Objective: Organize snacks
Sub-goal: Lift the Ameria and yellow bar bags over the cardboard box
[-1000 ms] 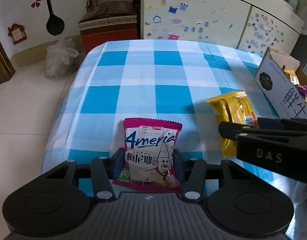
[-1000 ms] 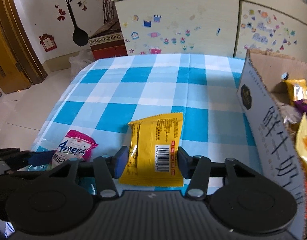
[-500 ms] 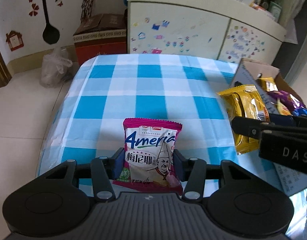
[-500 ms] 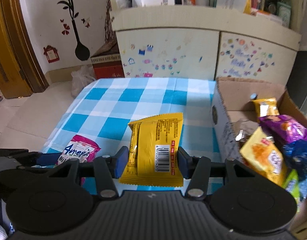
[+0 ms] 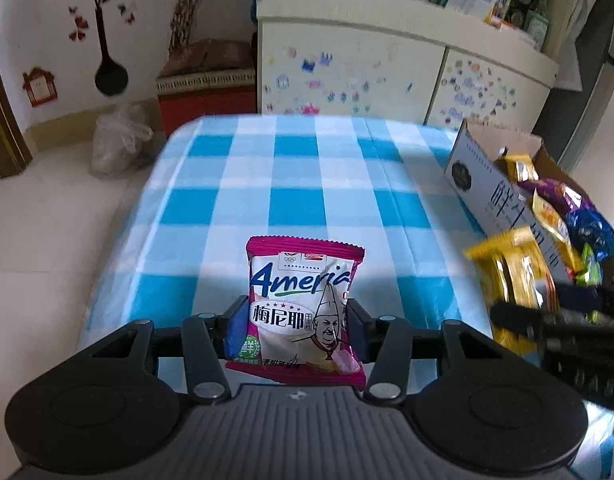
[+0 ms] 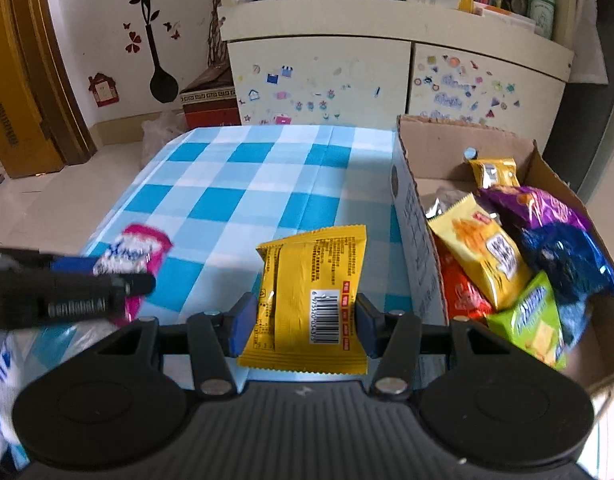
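My left gripper (image 5: 293,330) is shut on a pink and white snack packet (image 5: 303,304) and holds it above the near edge of the blue checked table (image 5: 299,176). My right gripper (image 6: 303,320) is shut on a yellow snack packet (image 6: 311,300), held in the air just left of the cardboard box (image 6: 415,216). The box stands at the table's right side and holds several snack bags (image 6: 519,252). The yellow packet (image 5: 511,276) and box (image 5: 491,188) also show in the left wrist view. The pink packet (image 6: 135,252) shows in the right wrist view.
A cream cabinet (image 6: 387,76) with stickers stands behind the table, its top crowded with boxes and bottles. A red and brown box (image 5: 207,88) and a plastic bag (image 5: 119,144) sit on the floor at the far left. A wooden door frame (image 6: 39,80) is at the left.
Both grippers have risen with their packets still held. The right gripper has moved closer to the box, so the bags inside it now show.
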`<control>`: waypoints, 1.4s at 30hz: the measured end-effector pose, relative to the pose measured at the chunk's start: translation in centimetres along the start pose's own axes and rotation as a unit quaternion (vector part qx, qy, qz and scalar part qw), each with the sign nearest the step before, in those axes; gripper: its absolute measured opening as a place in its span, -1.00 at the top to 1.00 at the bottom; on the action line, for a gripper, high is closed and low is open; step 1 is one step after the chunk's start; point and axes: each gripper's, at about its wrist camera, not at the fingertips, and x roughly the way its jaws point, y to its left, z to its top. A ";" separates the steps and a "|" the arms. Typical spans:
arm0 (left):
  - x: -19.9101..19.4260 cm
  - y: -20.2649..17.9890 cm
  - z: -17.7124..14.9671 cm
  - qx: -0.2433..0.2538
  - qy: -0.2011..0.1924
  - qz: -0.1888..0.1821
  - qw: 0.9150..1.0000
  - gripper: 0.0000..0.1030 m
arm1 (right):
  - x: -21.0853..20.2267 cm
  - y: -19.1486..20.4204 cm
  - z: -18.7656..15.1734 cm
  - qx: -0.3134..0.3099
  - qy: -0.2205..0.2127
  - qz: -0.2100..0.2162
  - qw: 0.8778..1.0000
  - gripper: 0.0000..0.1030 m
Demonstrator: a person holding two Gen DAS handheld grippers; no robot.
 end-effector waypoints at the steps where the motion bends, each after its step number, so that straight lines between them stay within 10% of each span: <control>1: -0.4 -0.1 0.1 0.003 -0.007 0.001 1.000 -0.07 | -0.3 0.0 -0.1 -0.002 0.000 -0.002 1.000 -0.02; 12: -2.3 -1.7 0.7 0.019 -0.054 -0.018 0.998 -0.07 | -5.0 -3.0 2.4 -0.043 -0.034 0.008 0.998 -0.02; 42: -4.1 -19.4 4.6 0.053 -0.057 -0.115 0.990 -0.07 | -7.5 -18.7 8.5 0.128 -0.120 0.017 0.984 -0.02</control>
